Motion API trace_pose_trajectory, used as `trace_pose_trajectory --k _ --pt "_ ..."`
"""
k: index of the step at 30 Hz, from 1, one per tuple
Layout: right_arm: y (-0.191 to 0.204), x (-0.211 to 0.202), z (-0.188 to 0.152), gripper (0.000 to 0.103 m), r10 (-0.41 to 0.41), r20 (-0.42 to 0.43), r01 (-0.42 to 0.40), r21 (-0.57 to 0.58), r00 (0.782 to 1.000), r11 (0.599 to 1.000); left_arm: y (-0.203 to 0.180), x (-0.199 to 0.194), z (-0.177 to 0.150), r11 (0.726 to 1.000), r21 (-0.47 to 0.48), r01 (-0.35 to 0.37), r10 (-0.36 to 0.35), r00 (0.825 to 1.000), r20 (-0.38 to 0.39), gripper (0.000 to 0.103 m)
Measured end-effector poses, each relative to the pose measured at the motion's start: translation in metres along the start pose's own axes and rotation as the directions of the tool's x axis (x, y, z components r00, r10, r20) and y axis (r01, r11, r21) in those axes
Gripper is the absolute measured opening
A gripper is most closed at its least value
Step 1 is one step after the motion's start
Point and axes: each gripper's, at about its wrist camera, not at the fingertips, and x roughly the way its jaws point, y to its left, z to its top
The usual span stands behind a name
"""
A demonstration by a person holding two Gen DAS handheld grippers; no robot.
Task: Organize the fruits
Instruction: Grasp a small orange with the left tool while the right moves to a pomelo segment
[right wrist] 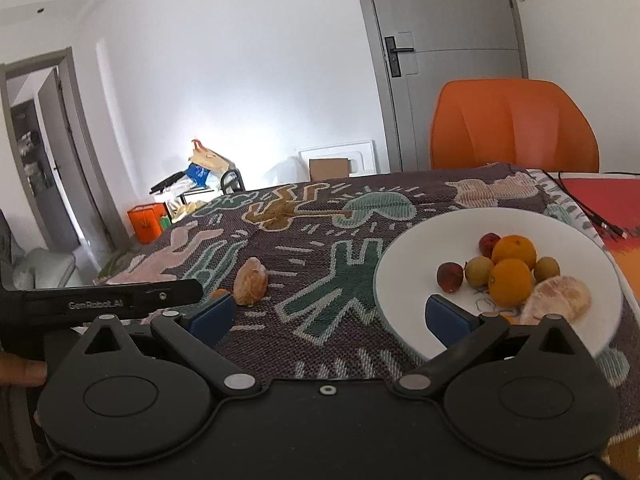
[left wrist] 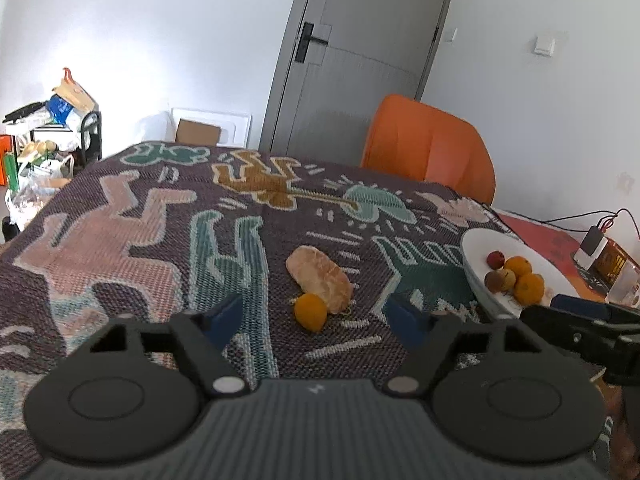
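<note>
On the patterned cloth point(left wrist: 120, 240), just ahead of the left gripper point(left wrist: 318, 322), lies a small orange point(left wrist: 310, 312), round and bright, touching the near end of a peeled citrus piece point(left wrist: 320, 278), pale orange-pink with white pith. Both sit toward the middle of the tabletop, apart from the plate point(left wrist: 476, 240) near the right edge. This gripper's blue pads point(left wrist: 226, 316) stand partly apart, and nothing is between them.

Nearest in the right wrist view, the right gripper point(right wrist: 332, 314) is spread wide and empty, one pad over the plate's near rim. On the white plate point(right wrist: 412, 280) lie two oranges point(right wrist: 510, 282), two dark red fruits point(right wrist: 450, 277), two small yellow-green ones point(right wrist: 479, 271) and a peeled segment point(right wrist: 558, 300) at the near right.

That segment shows only in the right view; the left view shows the plate edge-on, with just a cluster of fruit. Only the left view shows the loose orange whole; the right view has it mostly hidden behind a pad. Beyond the far edge stands an orange chair point(right wrist: 514, 128), then a grey door point(right wrist: 448, 60).
</note>
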Motion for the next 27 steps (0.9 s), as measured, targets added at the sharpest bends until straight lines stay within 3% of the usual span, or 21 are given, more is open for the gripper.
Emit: trace_pose_trajectory --k 9,16,18,23,27 --pt "-0.001 0.015 0.009 0.103 0.026 -0.020 -0.026 -0.011 0.999 1.000 0.002 0.025 0.005 1.000 -0.007 -0.009 0.009 0.999 -0.053 0.044" --pt "0.003 0.025 0.016 0.103 0.036 -0.027 -0.036 -0.029 0.999 0.999 0.003 0.043 0.005 1.000 -0.017 0.007 -0.009 0.995 -0.095 0.031" --pt "0.006 0.028 0.019 0.103 0.043 -0.029 -0.044 -0.034 0.999 0.998 0.004 0.046 0.004 1.000 -0.027 0.015 -0.017 0.995 -0.098 0.020" --pt "0.018 0.040 0.023 0.103 0.047 -0.036 -0.050 -0.066 0.998 0.997 0.016 0.037 0.009 0.999 -0.043 0.016 -0.019 0.997 -0.070 0.019" --pt "0.028 0.053 0.025 0.096 0.071 -0.060 -0.075 -0.080 0.996 0.994 0.031 0.024 0.014 0.998 -0.058 -0.006 0.004 0.999 -0.042 0.019"
